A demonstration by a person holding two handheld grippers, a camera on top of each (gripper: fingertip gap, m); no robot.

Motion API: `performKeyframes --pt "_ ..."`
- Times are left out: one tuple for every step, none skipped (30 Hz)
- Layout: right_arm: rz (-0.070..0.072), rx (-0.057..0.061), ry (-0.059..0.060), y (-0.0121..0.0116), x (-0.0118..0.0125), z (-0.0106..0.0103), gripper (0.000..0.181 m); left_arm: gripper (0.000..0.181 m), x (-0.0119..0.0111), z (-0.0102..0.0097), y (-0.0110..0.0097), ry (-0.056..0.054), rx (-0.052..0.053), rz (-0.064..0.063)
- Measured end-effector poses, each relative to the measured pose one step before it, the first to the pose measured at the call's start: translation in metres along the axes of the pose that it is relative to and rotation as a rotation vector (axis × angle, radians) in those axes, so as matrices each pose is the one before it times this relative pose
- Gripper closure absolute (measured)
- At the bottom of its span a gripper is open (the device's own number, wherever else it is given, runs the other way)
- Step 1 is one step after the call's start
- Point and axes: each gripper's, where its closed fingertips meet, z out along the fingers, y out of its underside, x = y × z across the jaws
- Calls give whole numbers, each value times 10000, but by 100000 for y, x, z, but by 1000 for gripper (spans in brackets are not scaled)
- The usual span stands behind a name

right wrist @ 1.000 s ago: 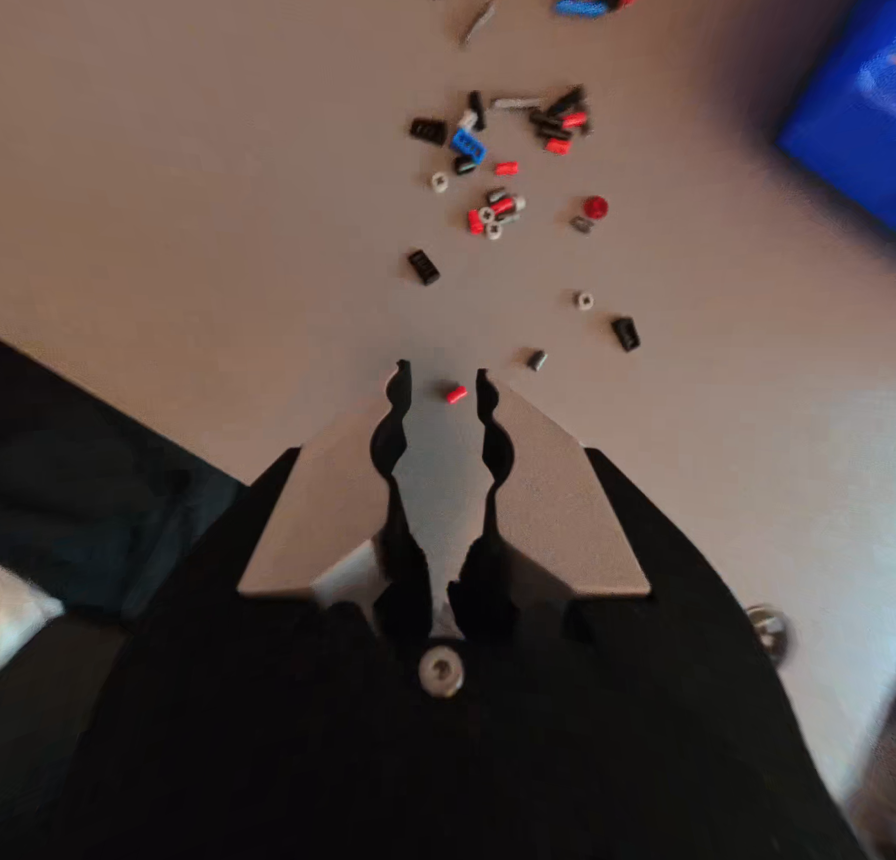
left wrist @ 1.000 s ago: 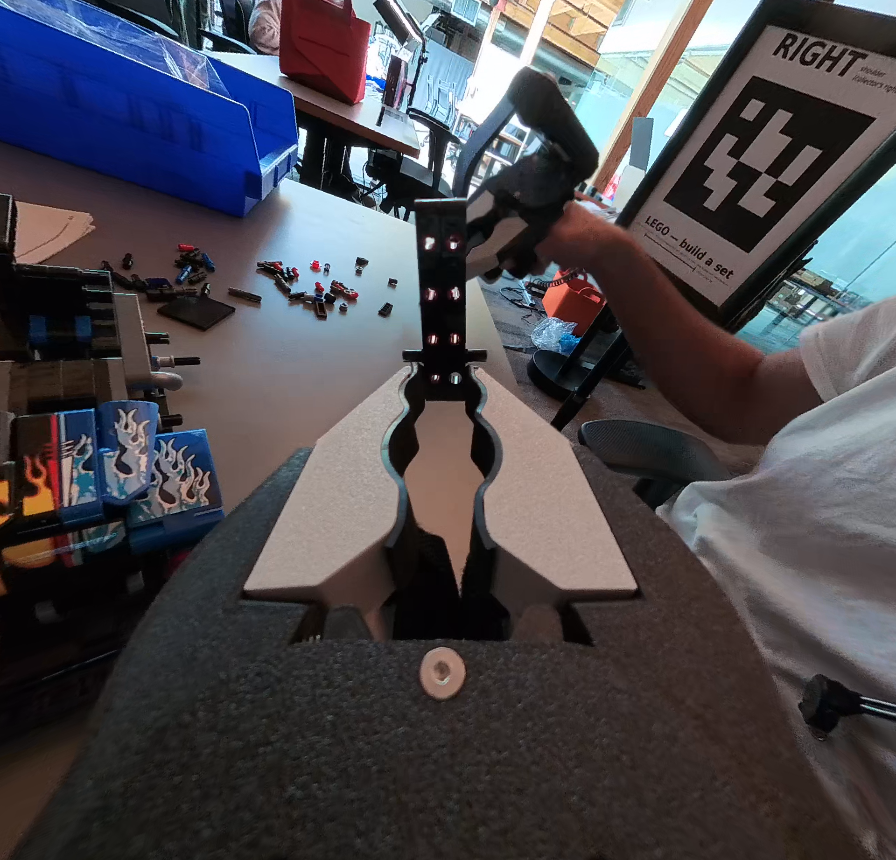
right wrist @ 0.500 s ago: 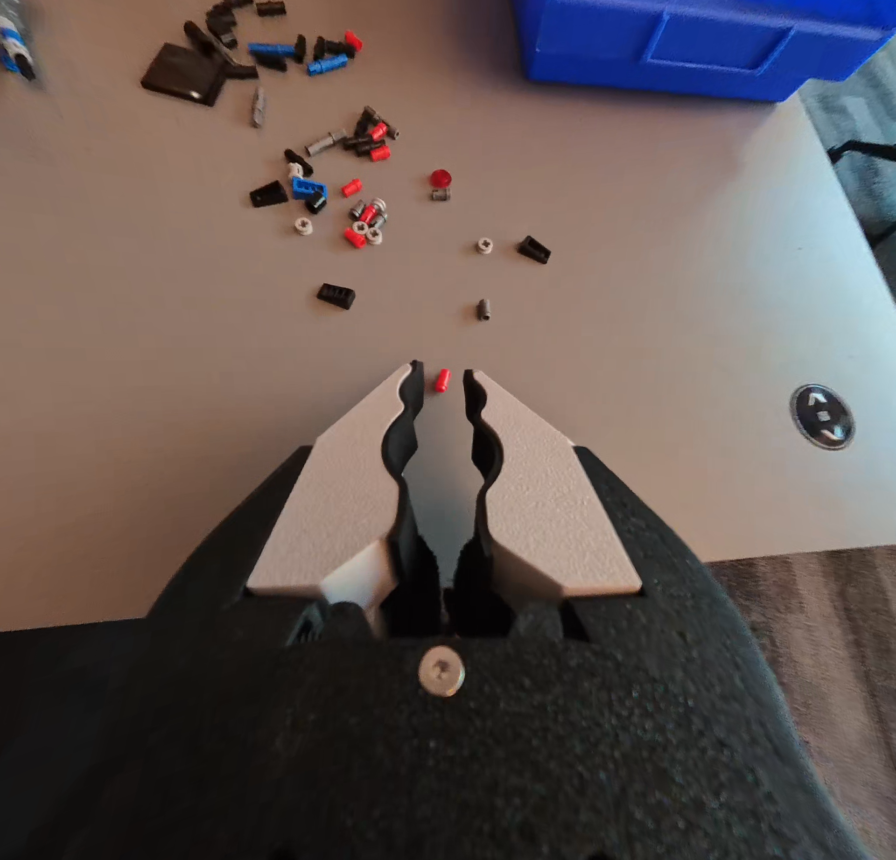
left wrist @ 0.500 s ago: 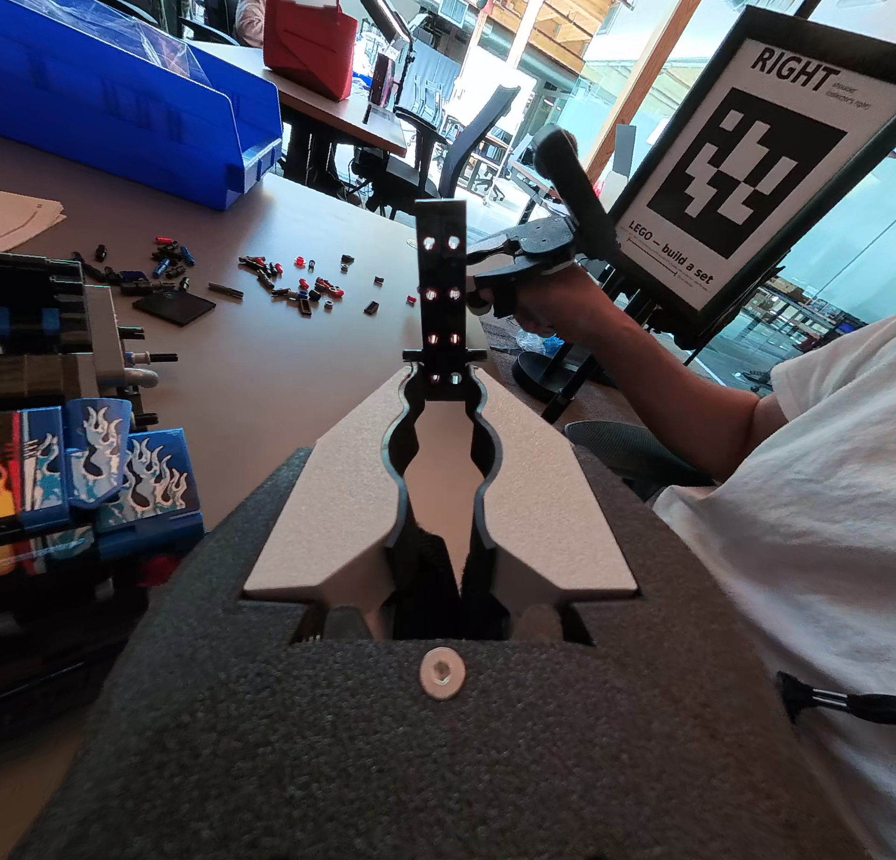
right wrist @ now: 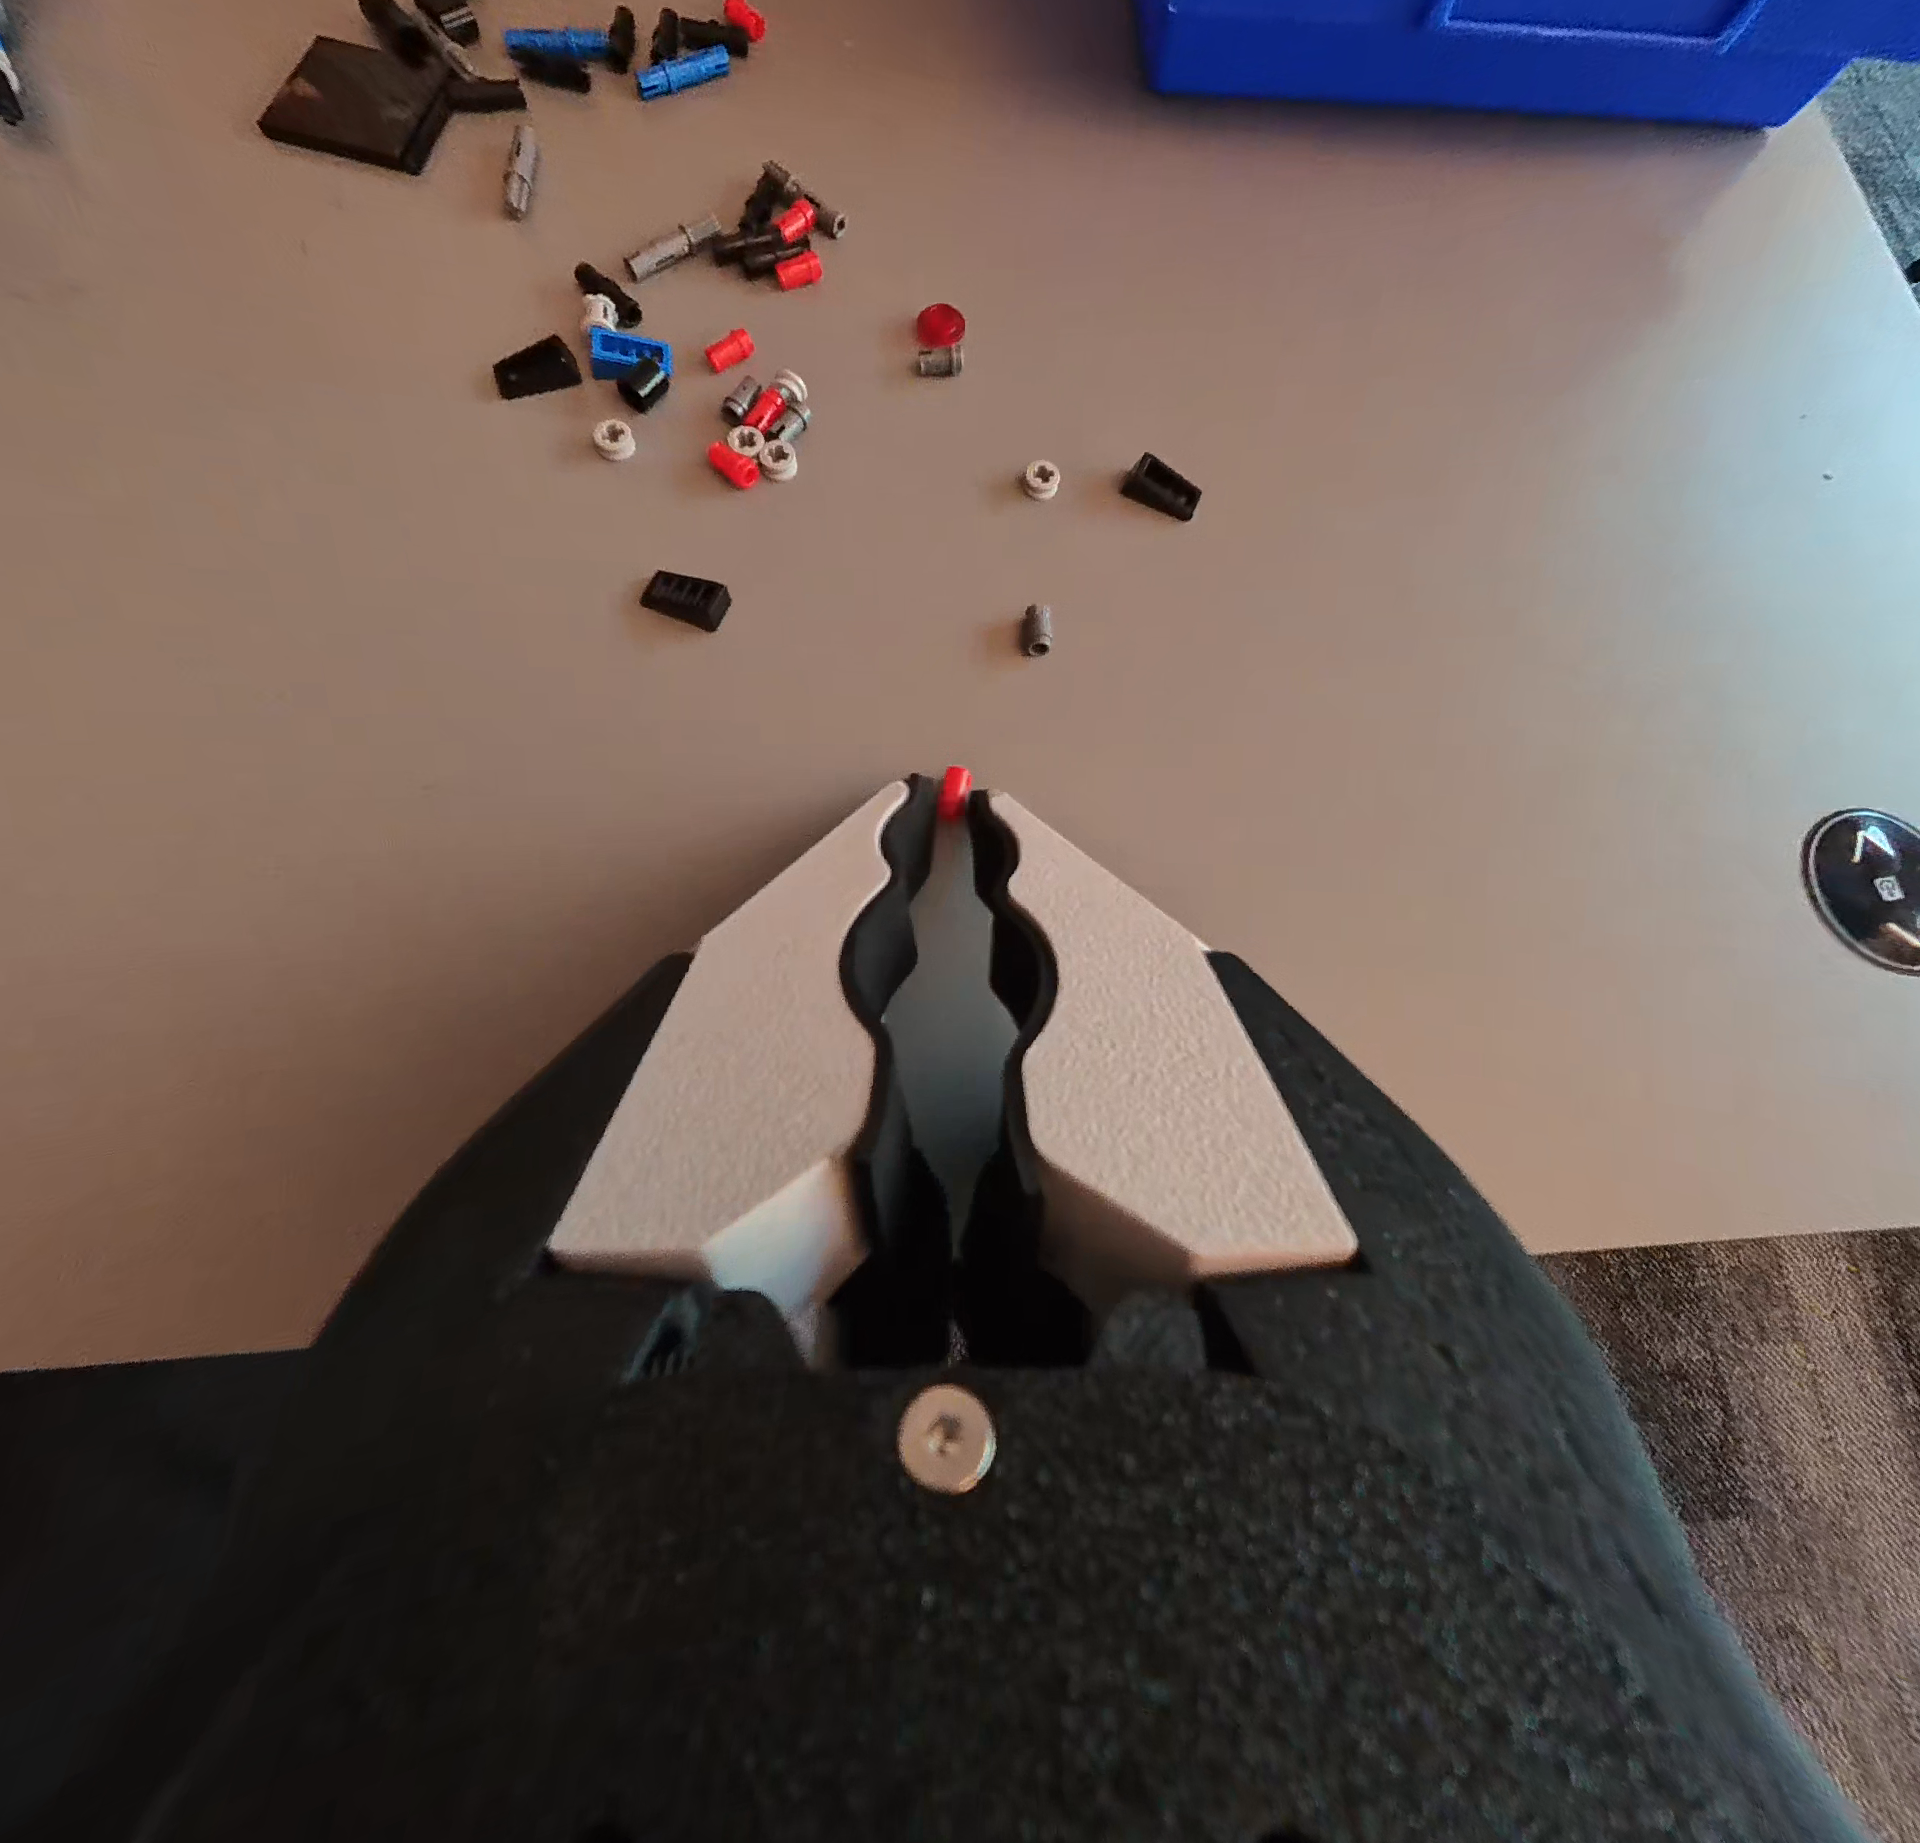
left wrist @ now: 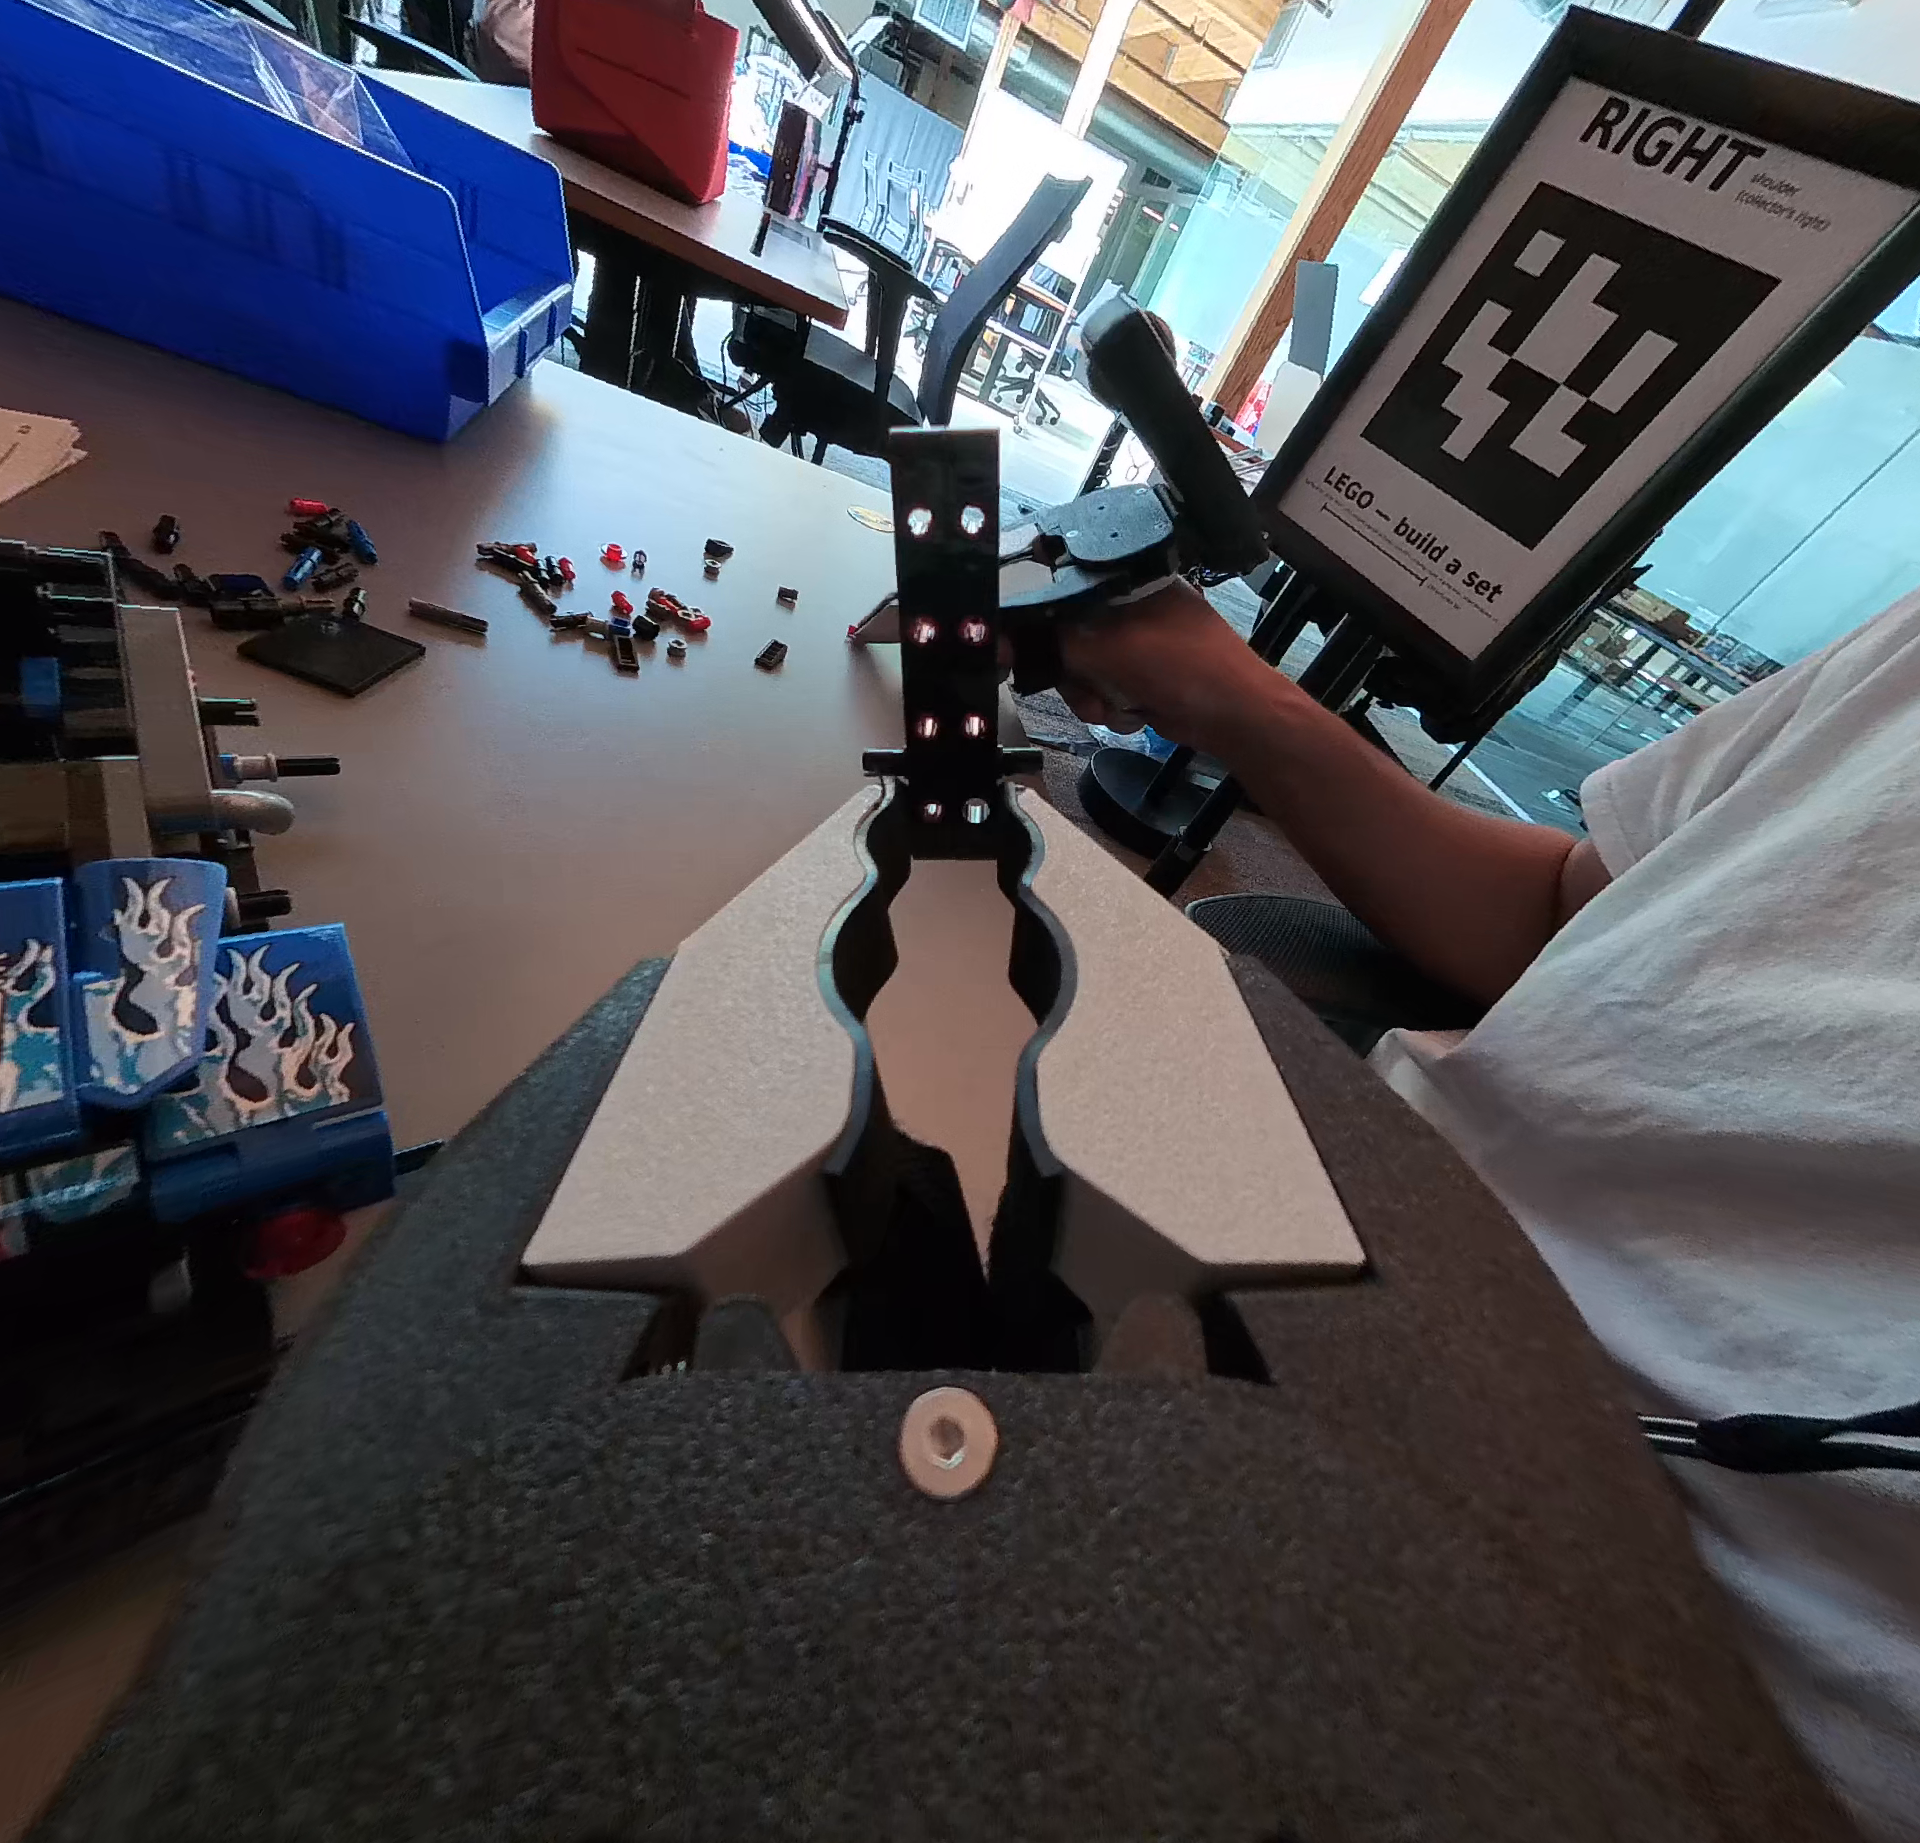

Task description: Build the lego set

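My left gripper [left wrist: 951, 817] is shut on a long black plate with paired holes [left wrist: 948, 630] and holds it upright above the table. My right gripper [right wrist: 951, 794] is shut on a small red pin [right wrist: 953, 791] at the table surface, near the front edge. The right gripper also shows in the left wrist view [left wrist: 1101, 557], behind the black plate, low over the table. A partly built model with blue flame-printed panels [left wrist: 166, 1024] sits at the left.
Several loose small pieces, red, black, blue and grey, lie scattered [right wrist: 748, 380], with a black square tile [right wrist: 358, 105] beyond them. A blue bin [right wrist: 1507, 17] stands at the back. A framed marker sign [left wrist: 1579, 370] stands off the table's right. A round grommet [right wrist: 1865, 900] sits in the table. Tip to tip, the grippers are about 30 centimeters apart.
My right gripper swung down to the table, closed in on the red pin and shut on it. My left gripper kept holding the black plate, nearly still.
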Motion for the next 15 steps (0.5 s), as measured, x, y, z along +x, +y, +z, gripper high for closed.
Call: performKeyframes --pt "-57 25 20 3 -104 -18 176 167 -7 -13 -10 11 6 -16" --pt "-129 10 56 -2 -62 -25 177 167 3 0 -2 16 5 -31" --pt "-87 -9 39 8 -26 -24 177 167 -4 -5 -10 13 10 -33" --pt "-74 -13 -21 6 -44 -6 177 167 7 -7 -23 16 15 -26" --pt "-85 2 -67 -2 -76 -7 177 167 -4 -16 -27 21 20 -28" --pt "-101 43 -117 -26 -120 -14 177 167 -1 -20 -38 21 27 -40" --pt "-184 40 -153 -32 -198 -21 177 167 8 -33 -68 50 46 -83" --pt "-353 55 -268 -72 -449 -27 177 167 -7 -54 -110 78 73 -158" --pt "-397 91 -275 -125 -569 -33 178 167 0 -71 -131 95 84 -202" --pt "-447 22 -95 -70 -424 -47 178 167 -69 -92 -133 68 88 -197" --pt "-643 65 -274 -254 -834 -69 178 167 -112 -86 -123 41 72 -169" --pt "-861 275 -420 -688 -1240 -183 178 167 -137 -86 -79 16 48 -143" --pt "-928 125 42 -664 -700 -181 178 167 -101 -48 -45 37 18 -123" --pt "-1014 94 -38 -817 -812 -179 178 168 -93 -24 56 41 -36 -137" --pt "-1313 685 -782 -1721 -2141 -373 178 168 -134 22 142 12 -90 -176"
